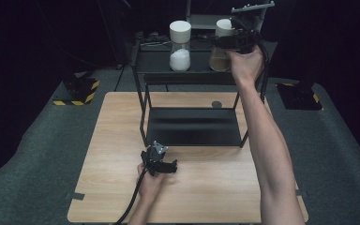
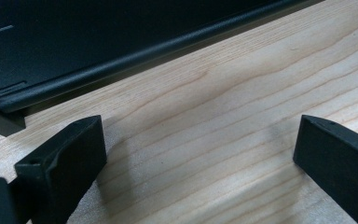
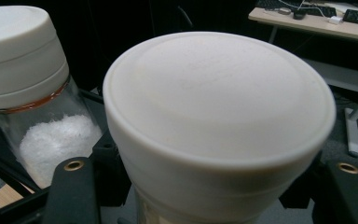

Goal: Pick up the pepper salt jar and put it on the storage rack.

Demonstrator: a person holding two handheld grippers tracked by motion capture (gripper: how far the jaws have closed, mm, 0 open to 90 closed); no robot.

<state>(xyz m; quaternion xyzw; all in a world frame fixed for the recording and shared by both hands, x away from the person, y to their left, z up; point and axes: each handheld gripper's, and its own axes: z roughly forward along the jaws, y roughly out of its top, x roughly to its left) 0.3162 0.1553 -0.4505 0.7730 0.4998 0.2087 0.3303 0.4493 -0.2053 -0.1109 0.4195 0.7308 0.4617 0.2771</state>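
- The right tongs [image 1: 232, 41] reach to the shelf's top tier, their jaws either side of the brown-filled jar's white lid [image 3: 219, 121]; whether they pinch it I cannot tell.
- The left tongs [image 1: 161, 165] rest spread and empty on the desk [image 1: 122, 140].
- The brown-filled jar [image 1: 221, 56] is probably glass: heavy, slick, breakable. A grip under the lid looks safest.
- Black shelf [image 1: 192, 126], dark room.

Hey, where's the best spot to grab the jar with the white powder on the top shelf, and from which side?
Probably by the glass body just under the white lid of the powder jar, from the front, jaws level. It stands upright on the shelf; the lid is wider than the glass, and the brown jar stands apart on its right.
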